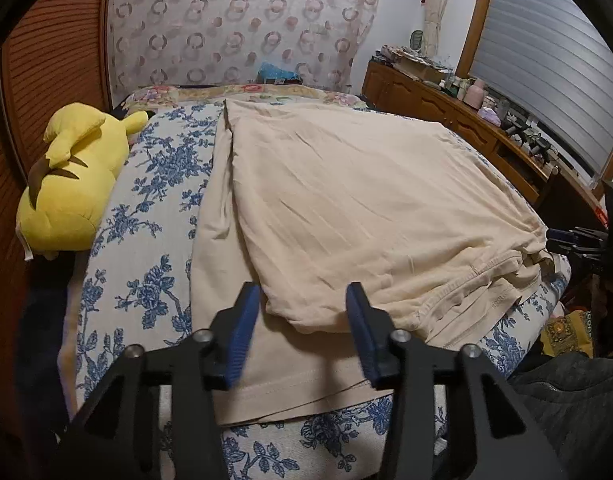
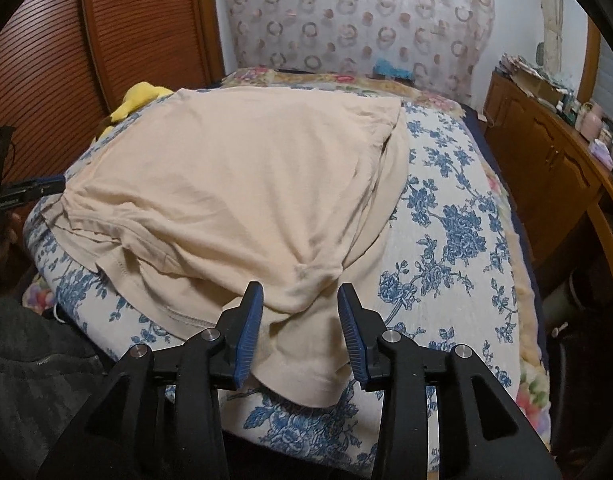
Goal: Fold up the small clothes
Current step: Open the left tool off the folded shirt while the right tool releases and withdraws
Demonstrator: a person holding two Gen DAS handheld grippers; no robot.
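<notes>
The beige T-shirt (image 1: 346,208) lies spread across the bed (image 1: 146,216), over the blue floral bedcover, with one side already folded over onto the body so a doubled layer sits on top. The left gripper (image 1: 302,296) hovers at the near edge of the shirt, its blue-padded fingers (image 1: 242,332) held wide apart with the folded corner of cloth between them, nothing pinched. Over in the right wrist view, the right gripper (image 2: 300,294) is likewise spread apart, straddling a bunched, puckered bit of the shirt (image 2: 246,184) just above the hem (the cloth looks loose there, not clamped). A yellow plush toy (image 1: 70,184) rests along the bed's left side by the slatted wooden door (image 1: 54,68). A wooden dresser (image 1: 438,104) crowded with small items lines the right wall under the window.
</notes>
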